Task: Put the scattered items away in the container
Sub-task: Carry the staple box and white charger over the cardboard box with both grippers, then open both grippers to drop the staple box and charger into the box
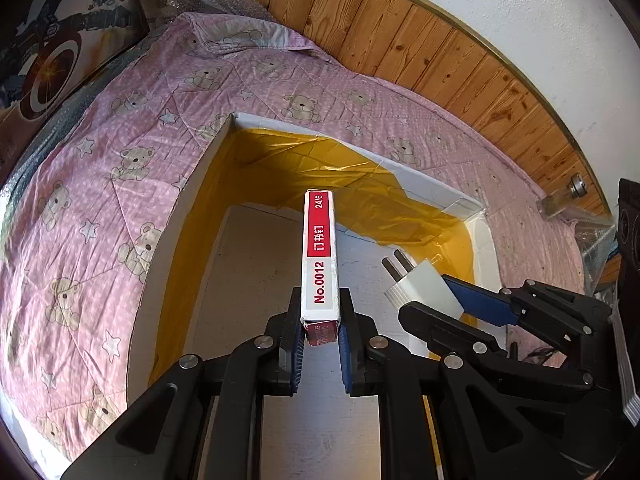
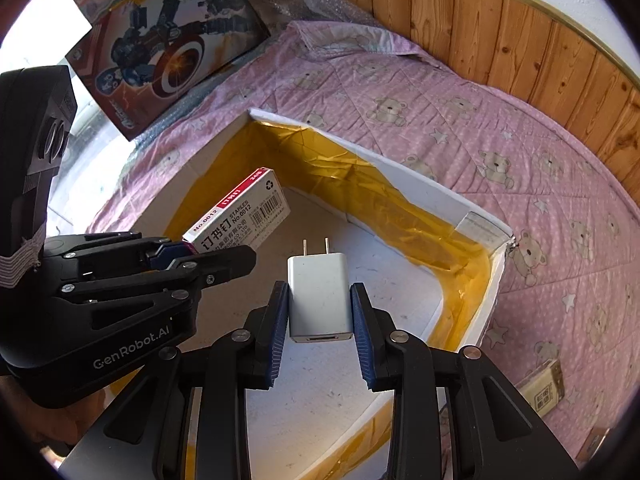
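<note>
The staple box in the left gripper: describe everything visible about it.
The staple box is a slim, long cardboard carton, white with a red band, printed "No.0012", "24/6" and "STAPLES", with a barcode on its broad face. It looks closed. The left gripper clamps its near end; the rest juts forward, held above the open container, touching nothing else.

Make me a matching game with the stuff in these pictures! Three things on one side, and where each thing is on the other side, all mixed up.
Things:
1. staple box
2. white charger
3. small tan box

Places:
A. lying on the pink bear blanket, outside the white box
B. held in the left gripper
C. held in the right gripper

Pairs: 1-B, 2-C, 3-A
</note>
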`<state>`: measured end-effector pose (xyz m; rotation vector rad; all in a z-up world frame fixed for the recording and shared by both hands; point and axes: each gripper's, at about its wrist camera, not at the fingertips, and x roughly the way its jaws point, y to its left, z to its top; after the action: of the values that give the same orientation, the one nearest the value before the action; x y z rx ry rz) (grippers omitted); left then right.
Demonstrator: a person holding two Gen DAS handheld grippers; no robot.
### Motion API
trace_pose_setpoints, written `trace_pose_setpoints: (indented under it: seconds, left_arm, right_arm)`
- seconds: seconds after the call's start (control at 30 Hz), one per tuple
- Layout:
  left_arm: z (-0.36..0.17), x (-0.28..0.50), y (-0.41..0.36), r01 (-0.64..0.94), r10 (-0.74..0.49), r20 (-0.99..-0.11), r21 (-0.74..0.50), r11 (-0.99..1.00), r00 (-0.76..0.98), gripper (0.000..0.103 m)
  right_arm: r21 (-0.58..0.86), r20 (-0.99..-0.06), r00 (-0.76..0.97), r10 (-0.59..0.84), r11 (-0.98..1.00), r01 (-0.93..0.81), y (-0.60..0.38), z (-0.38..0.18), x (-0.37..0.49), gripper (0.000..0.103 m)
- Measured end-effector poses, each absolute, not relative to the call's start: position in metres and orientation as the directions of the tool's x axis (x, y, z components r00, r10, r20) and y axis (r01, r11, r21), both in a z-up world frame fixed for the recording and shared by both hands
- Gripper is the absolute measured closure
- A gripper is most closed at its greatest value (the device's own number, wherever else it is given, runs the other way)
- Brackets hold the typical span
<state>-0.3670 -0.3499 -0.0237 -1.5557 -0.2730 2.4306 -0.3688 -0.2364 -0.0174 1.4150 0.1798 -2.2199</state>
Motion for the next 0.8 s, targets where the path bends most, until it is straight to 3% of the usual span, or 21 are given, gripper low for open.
trace_pose_setpoints:
  seconds: [0.3, 0.37, 0.43, 0.8]
  left_arm:
    - [-0.053, -0.400, -0.344, -0.082, 0.261, -0.902, -0.248, -0.965, -0.343, 0.088]
    - [-0.066, -0.408, -0.346, -0.062, 0.261, -0.914, -0.255, -0.965, -0.310, 0.084]
    - [-0.080, -0.414, -0.350, -0.040, 0.279, -0.918, -0.279, -0.959, -0.281, 0.073]
    - [-0.063, -0.389, -0.353, -0.044, 0.225, -0.925, -0.222, -0.974, -0.306, 0.065]
  right_arm:
    - [0.113, -0.913, -0.300, -0.275, -0.880, 0.462, -0.239, -0.041, -0.394, 0.068]
    - [0.110, -0.913, -0.307, -0.267, -0.889, 0.445, -0.235, -0.044, -0.395, 0.068]
    - [0.112, -0.910, -0.314, -0.272, -0.889, 0.445, -0.233, -0.042, -0.394, 0.068]
    - [0.173, -0.897, -0.299, -0.325, -0.882, 0.439, -0.231, -0.023, -0.365, 0.068]
